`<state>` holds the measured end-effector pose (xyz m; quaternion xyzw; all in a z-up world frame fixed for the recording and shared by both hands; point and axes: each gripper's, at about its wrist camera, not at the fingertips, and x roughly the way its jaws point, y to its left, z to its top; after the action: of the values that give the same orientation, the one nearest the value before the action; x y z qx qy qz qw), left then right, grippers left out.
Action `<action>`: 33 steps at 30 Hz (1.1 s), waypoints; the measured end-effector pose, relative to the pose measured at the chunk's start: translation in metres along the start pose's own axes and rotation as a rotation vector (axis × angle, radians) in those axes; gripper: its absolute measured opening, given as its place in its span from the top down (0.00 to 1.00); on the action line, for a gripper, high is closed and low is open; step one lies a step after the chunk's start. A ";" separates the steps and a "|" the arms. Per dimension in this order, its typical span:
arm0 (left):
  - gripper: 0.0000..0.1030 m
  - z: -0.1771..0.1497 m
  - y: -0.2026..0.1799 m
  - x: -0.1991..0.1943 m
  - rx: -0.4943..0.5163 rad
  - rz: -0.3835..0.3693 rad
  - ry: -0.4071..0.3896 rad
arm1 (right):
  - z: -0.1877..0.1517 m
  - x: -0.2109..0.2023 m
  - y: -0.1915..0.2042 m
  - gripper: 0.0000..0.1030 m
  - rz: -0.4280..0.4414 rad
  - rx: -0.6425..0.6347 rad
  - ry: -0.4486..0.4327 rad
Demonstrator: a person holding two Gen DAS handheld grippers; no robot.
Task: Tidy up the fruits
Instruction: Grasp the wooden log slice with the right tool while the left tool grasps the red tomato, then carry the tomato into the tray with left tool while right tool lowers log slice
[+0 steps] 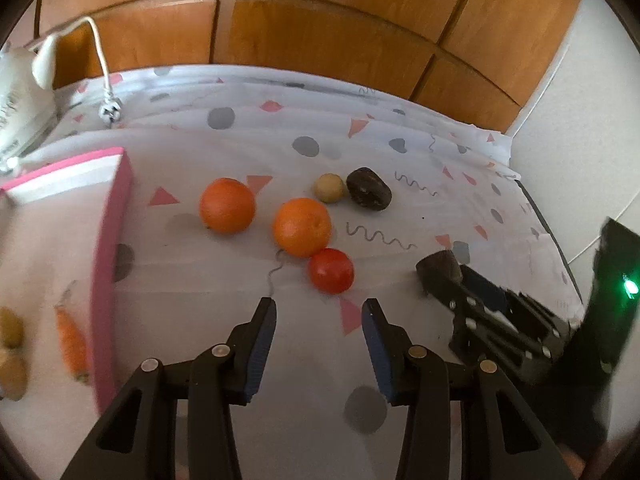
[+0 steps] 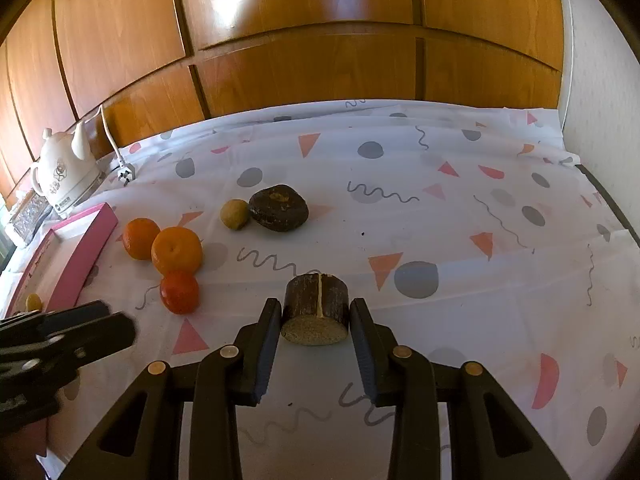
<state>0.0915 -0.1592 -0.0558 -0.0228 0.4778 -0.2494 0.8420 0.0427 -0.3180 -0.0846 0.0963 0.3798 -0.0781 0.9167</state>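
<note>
Your right tongs point(image 2: 314, 314) are gripping a short dark-brown cylinder with a pale cut face point(image 2: 316, 310): both blue pads are pressing on its sides while it is resting on the white cloth with pink triangles and grey dots point(image 2: 460, 208) that is covering the bench. Your left tongs point(image 1: 320, 308) are standing narrowly apart and holding nothing, with bare cloth showing between the pads. Just beyond their tips a small glossy red tomato point(image 1: 331, 271) is lying near the middle of the bench, touching a round orange fruit point(image 1: 302, 227). A second round orange fruit point(image 1: 227, 205) is sitting a little apart, closer to the bench's left edge. Toward the far edge a small round tan fruit point(image 1: 329, 188) is lying against a dark-brown wrinkled lump point(image 1: 369, 189). Along the left edge a shallow pink-rimmed tray point(image 1: 116, 216) is holding an orange carrot point(image 1: 72, 344) and some yellowish-brown pieces point(image 1: 10, 344), which are blurred. A white ceramic electric kettle point(image 2: 66, 176) with a white cord and plug point(image 2: 126, 174) is standing at the far left corner, in front of brown wooden cabinet panels point(image 2: 320, 40).
</note>
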 end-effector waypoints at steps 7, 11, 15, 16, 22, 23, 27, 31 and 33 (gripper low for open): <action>0.56 0.013 -0.009 0.023 -0.018 0.020 0.029 | -0.001 0.000 0.000 0.65 0.000 0.003 -0.006; 0.67 0.018 -0.013 0.035 -0.023 0.034 0.037 | -0.001 -0.001 -0.001 0.65 0.005 0.010 -0.007; 0.72 0.016 -0.010 0.036 -0.040 0.037 0.018 | -0.002 0.000 -0.003 0.65 0.009 0.023 -0.004; 0.73 0.014 -0.009 0.034 -0.032 0.037 0.012 | -0.002 0.000 -0.002 0.65 0.008 0.024 -0.005; 0.73 -0.007 0.010 0.013 -0.039 0.041 -0.018 | -0.002 0.001 -0.002 0.65 0.010 0.023 0.001; 0.73 -0.012 0.011 0.009 -0.029 0.048 -0.027 | -0.002 0.001 -0.002 0.65 0.010 0.024 0.001; 0.72 -0.031 0.017 0.001 0.020 0.075 -0.092 | -0.002 0.001 0.000 0.65 0.000 0.016 0.003; 0.73 -0.036 0.009 0.006 0.078 0.127 -0.121 | -0.003 -0.001 0.004 0.65 -0.002 0.004 0.004; 0.73 -0.038 0.008 0.008 0.096 0.135 -0.130 | -0.005 -0.001 0.003 0.65 0.007 0.012 0.004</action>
<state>0.0674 -0.1480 -0.0846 0.0338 0.4103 -0.2125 0.8862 0.0396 -0.3139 -0.0866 0.1032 0.3810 -0.0771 0.9156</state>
